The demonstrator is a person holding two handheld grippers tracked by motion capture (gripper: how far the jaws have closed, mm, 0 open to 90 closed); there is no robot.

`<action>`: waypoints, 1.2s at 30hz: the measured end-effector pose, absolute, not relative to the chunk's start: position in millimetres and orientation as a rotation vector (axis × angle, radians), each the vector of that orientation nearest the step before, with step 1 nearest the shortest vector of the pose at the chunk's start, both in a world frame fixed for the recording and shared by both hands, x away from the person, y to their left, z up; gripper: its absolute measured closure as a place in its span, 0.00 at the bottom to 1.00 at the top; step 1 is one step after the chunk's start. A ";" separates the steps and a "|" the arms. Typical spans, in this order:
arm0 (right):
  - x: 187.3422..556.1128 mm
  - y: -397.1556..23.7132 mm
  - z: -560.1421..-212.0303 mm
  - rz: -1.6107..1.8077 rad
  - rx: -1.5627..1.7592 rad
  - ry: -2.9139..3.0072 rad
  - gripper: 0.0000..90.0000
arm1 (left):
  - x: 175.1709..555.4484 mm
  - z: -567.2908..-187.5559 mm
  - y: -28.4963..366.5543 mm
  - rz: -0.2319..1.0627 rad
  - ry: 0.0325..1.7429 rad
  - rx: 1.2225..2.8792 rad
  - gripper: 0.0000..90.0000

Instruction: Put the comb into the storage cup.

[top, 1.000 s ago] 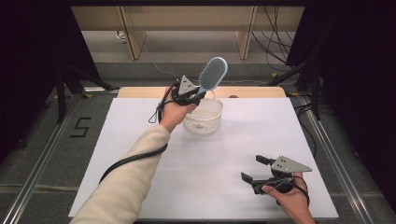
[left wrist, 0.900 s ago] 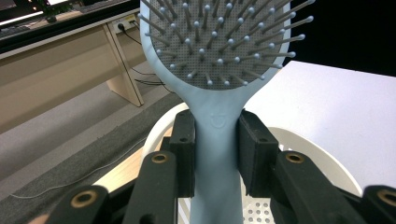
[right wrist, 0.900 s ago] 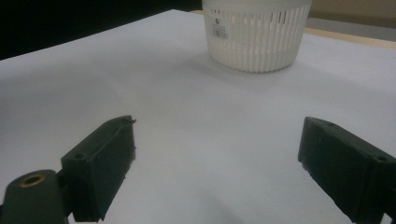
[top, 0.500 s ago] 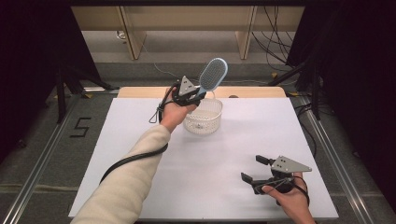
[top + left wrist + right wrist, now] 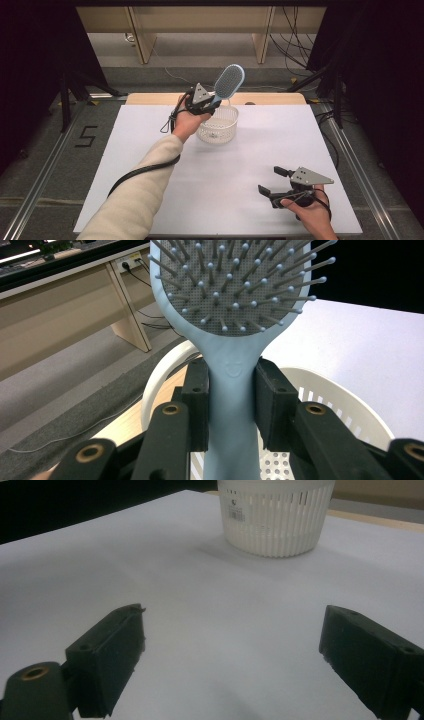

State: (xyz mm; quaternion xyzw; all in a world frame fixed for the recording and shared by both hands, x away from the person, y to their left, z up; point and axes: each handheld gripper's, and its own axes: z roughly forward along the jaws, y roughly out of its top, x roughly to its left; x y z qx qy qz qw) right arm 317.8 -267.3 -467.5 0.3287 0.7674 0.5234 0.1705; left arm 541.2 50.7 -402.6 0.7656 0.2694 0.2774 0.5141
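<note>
One item in play: left gripper (image 5: pixel 231 405) was clamped on pale blue hairbrush (image 5: pixel 227 83) handle, held above white basket (image 5: pixel 218 125). Drop prob. not yet done. Right gripper (image 5: pixel 272 180) sat w/ jaws apart, empty, near table (image 5: pixel 125 150) front edge.

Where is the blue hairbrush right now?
The blue hairbrush is up in the left gripper, held by its handle just above the white basket at the table's far side.
</note>
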 end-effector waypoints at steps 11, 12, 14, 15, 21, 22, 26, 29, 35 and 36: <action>317.8 -267.3 -467.6 1.489 0.933 2.180 0.13 | 541.3 -406.6 49.4 0.660 0.643 1.848 0.77; 317.8 -267.3 -467.6 1.486 0.933 2.181 0.13 | 541.2 -406.9 49.1 0.661 0.641 1.850 0.77; 317.7 -267.3 -467.5 1.488 0.935 2.179 0.13 | 541.3 -407.5 48.7 0.661 0.639 1.854 0.77; 317.8 -267.4 -467.5 1.487 0.935 2.179 0.13 | 541.3 -407.7 48.6 0.661 0.639 1.854 0.77; 317.8 -267.5 -467.4 1.488 0.934 2.177 0.13 | 541.5 -409.6 48.4 0.658 0.640 1.858 0.77; 317.8 -267.5 -467.4 1.489 0.936 2.175 0.13 | 541.5 -409.9 48.3 0.658 0.640 1.859 0.77; 317.7 -267.5 -467.3 1.489 0.936 2.174 0.13 | 541.6 -410.4 48.2 0.659 0.638 1.864 0.77; 317.8 -267.5 -467.4 1.491 0.936 2.171 0.13 | 541.6 -411.2 48.0 0.658 0.638 1.864 0.77; 317.7 -267.5 -467.3 1.492 0.936 2.172 0.13 | 541.8 -412.3 47.3 0.655 0.637 1.868 0.77; 317.8 -267.5 -467.4 1.491 0.936 2.171 0.13 | 541.8 -412.3 47.2 0.655 0.638 1.868 0.77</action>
